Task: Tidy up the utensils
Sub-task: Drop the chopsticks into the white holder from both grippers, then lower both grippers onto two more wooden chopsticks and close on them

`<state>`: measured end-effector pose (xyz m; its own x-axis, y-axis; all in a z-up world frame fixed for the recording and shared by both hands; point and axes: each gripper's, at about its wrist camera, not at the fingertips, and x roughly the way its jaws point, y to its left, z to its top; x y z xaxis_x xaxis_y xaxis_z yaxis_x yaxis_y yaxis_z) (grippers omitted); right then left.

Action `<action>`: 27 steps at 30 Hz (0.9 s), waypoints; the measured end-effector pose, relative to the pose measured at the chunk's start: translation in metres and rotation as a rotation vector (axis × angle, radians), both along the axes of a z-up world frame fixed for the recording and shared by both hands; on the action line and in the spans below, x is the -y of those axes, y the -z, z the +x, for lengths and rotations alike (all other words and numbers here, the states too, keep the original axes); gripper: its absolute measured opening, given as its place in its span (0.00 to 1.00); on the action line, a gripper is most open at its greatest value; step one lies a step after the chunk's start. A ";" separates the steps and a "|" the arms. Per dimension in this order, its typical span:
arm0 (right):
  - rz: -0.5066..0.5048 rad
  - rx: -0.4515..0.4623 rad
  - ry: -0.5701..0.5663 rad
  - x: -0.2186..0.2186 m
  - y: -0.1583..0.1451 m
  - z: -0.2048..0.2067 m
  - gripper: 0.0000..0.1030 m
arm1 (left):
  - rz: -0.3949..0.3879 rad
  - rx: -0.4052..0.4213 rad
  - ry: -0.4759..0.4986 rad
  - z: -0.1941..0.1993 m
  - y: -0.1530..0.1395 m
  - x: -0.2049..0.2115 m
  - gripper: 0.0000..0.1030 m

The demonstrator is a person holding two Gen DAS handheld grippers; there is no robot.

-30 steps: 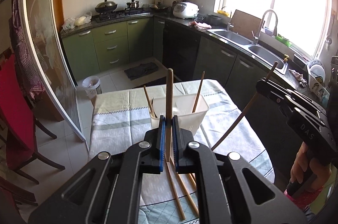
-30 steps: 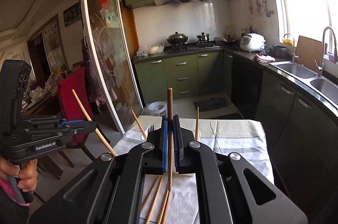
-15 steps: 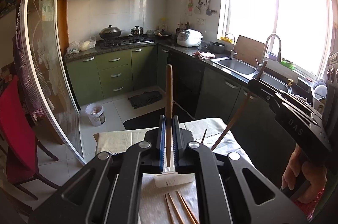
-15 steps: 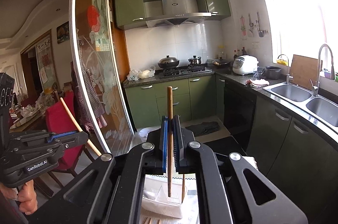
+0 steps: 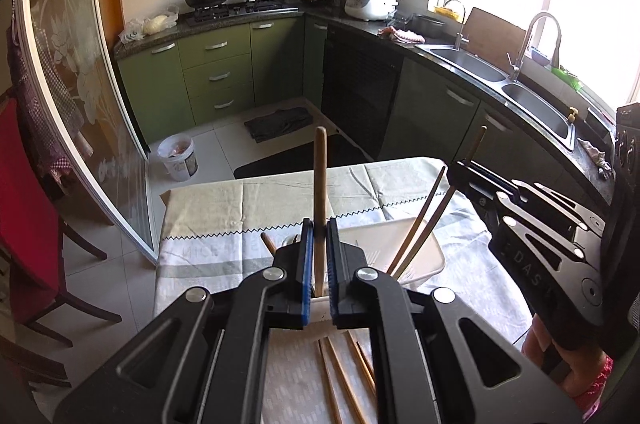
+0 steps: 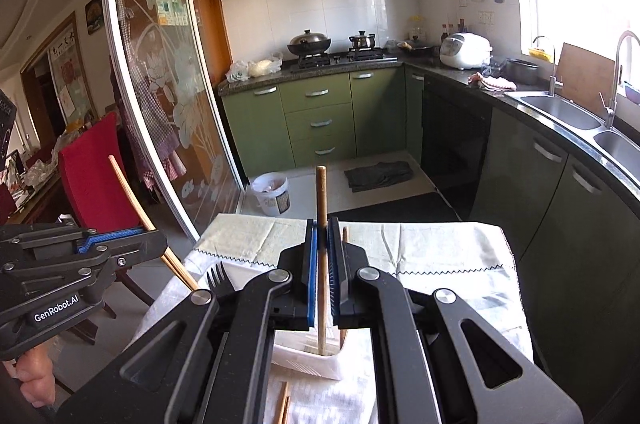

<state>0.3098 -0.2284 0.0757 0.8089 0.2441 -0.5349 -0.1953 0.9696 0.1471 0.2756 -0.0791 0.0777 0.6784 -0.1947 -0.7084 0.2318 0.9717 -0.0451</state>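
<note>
My left gripper (image 5: 319, 236) is shut on a wooden chopstick (image 5: 320, 180), held upright with its lower end in the white utensil basket (image 5: 424, 252) on the table. My right gripper (image 6: 322, 236) is shut on another wooden chopstick (image 6: 321, 200), also upright, its tip inside the basket (image 6: 308, 360). Each gripper shows in the other's view: the right gripper (image 5: 460, 170) at the right, the left gripper (image 6: 160, 244) at the left. Other chopsticks (image 5: 424, 220) and a black fork (image 6: 219, 278) stand in the basket. Loose chopsticks (image 5: 344, 380) lie on the cloth in front of it.
The table wears a pale green and grey tablecloth (image 5: 248, 208). Beyond it are green kitchen cabinets (image 5: 216, 72), a dark floor mat (image 5: 280, 122) and a small bin (image 5: 178, 158). A red chair (image 6: 92, 168) and glass sliding door (image 6: 160, 112) stand left; the sink counter (image 5: 520, 84) runs right.
Both grippers have dropped and tilted down toward the table, bringing their chopsticks' lower ends into the white basket. Both stay shut on their chopsticks.
</note>
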 end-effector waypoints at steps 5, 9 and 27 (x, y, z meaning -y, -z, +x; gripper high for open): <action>0.012 -0.003 -0.010 0.003 0.006 -0.005 0.15 | 0.001 0.006 -0.008 -0.004 -0.001 -0.004 0.11; 0.012 0.027 -0.017 0.005 -0.003 -0.020 0.21 | 0.003 0.049 -0.020 -0.016 -0.014 -0.006 0.35; 0.157 -0.072 0.049 0.084 0.072 -0.179 0.39 | 0.078 -0.452 -0.009 -0.047 0.155 -0.013 0.35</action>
